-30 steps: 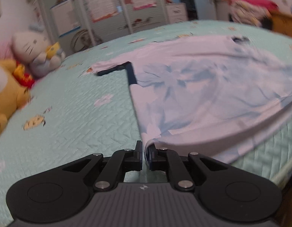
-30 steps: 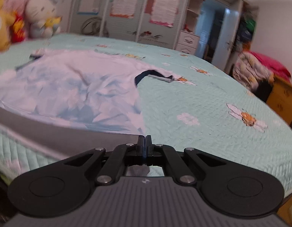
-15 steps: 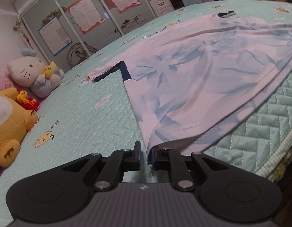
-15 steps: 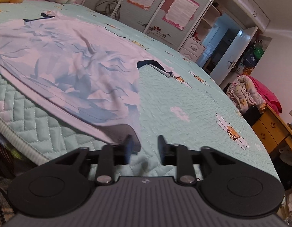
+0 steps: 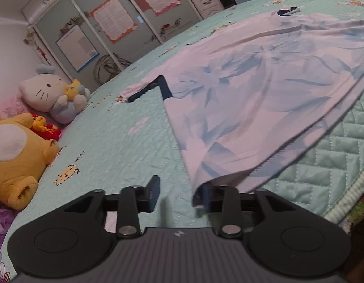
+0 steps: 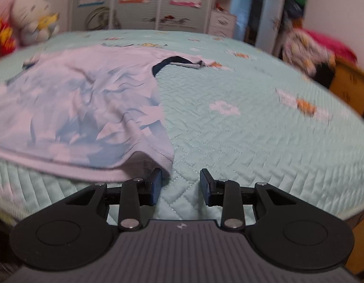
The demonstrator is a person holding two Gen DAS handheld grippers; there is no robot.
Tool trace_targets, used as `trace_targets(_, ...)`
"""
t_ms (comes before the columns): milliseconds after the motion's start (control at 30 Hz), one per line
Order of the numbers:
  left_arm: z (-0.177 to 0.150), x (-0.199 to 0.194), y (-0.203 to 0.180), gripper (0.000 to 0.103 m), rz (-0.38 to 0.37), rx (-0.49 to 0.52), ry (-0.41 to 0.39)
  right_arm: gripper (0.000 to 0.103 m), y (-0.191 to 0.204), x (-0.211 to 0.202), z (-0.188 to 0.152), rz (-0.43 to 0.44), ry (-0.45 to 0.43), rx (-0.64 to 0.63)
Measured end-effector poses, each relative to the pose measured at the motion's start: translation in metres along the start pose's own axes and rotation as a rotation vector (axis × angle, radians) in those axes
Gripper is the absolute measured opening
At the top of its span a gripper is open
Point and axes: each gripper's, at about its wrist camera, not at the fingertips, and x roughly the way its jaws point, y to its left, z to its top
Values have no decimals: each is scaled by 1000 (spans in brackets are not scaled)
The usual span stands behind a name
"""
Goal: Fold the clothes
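the left tool (image 5: 179, 194) is spread wide, a hem corner of the shirt (image 5: 252, 89) draped over 1 finger. the shirt lies flat on the bed (image 5: 116, 139). the right tool (image 6: 180, 185) gapes beside the other corner. pulling away could snag and rumple the hem.

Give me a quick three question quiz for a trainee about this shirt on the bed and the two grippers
1. True or false: the left gripper is clamped on the shirt.
2. Which color is the bedspread? A) pale green B) red C) black
3. Fill in: the hem corner of the shirt lies beside the right gripper's ____ finger.

Key
1. False: both grippers are open, and the hem corner only drapes over the left gripper's right finger.
2. A
3. left
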Motion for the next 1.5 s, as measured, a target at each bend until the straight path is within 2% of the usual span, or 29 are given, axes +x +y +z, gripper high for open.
trace_targets(200,0,1,-2,40,-2,5,2,49,-14,-10,0,21,-5,99)
trace_targets(467,0,0,-6,41,9,37,-5,49,-18,4,-3,74,4,214)
trace_targets(667,-4,-2,-16,44,53,118,-31,49,-5,13,-2,60,-3,179)
trace_targets(767,-4,-2,-15,46,61,113,-37,39,2,13,0,45,-5,140)
trace_targets(800,-4,-2,-14,46,58,107,-37,32,4,13,0,38,-5,122)
trace_targets(867,-4,-1,-14,46,55,111,-40,27,7,12,1,33,-3,107)
trace_targets(900,-4,-1,-14,46,54,115,-42,20,8,12,2,32,-2,100)
trace_targets(967,-4,-1,-16,38,36,133,-44,14,10,12,3,29,1,88)
trace_targets(1033,-3,0,-17,8,1,158,-32,5,15,12,5,16,8,53)
trace_targets(1067,-2,0,-19,3,-1,179,-24,3,17,11,7,6,14,32)
trace_targets(1100,-1,-2,-20,3,10,202,-27,0,19,10,9,-9,16,9)
trace_targets(1267,-5,-13,-22,3,24,295,-39,0,15,-4,19,-67,21,-74)
trace_targets(1400,-10,-7,-32,3,34,359,-16,0,17,8,5,-75,67,-140)
trace_targets(1500,-10,-10,-31,3,28,370,-15,0,21,9,-6,-87,47,-214)
